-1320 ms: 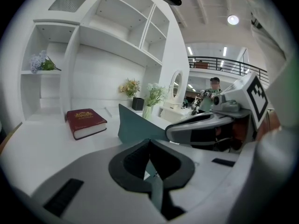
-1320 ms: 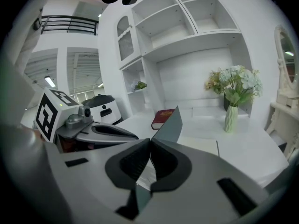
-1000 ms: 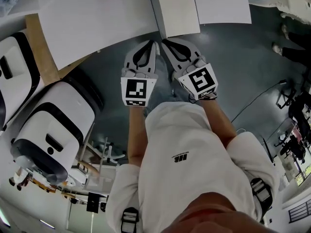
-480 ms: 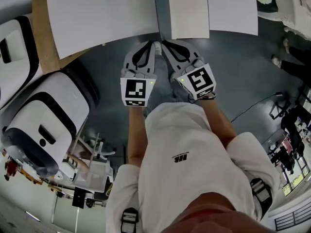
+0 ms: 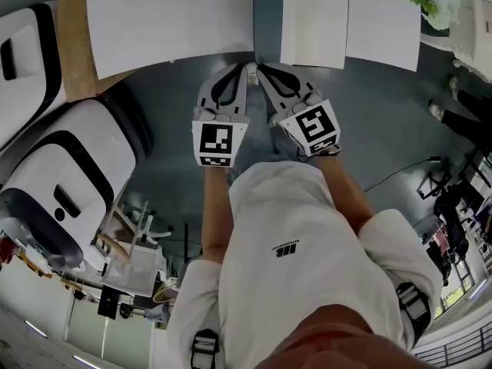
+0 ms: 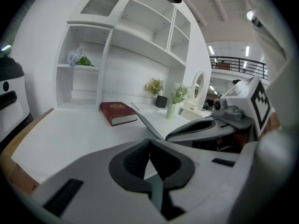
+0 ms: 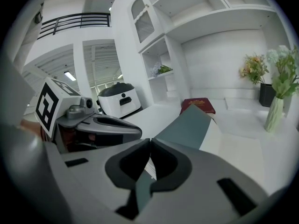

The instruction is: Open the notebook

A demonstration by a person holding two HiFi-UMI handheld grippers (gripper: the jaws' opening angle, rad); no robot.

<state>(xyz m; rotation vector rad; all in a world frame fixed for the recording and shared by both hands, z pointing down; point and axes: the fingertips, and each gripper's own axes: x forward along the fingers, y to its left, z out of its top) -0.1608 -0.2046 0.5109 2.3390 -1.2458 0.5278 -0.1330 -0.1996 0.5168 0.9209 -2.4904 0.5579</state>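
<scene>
While the white desk (image 5: 169,21) fills the top of the head view, a bulky white machine (image 5: 77,191) stands beside its left end. At the desk's near edge lies the notebook (image 5: 314,28), a pale page facing up and its grey cover (image 5: 266,21) tilted up on the left. Farther back, below the shelves (image 6: 140,41), rests a red book (image 6: 117,112). Both grippers meet at the cover's near corner. The right gripper (image 5: 259,68) has its jaws pressed together on that cover edge. The left gripper (image 5: 247,68), just beside it, has its jaws pressed together on nothing.
</scene>
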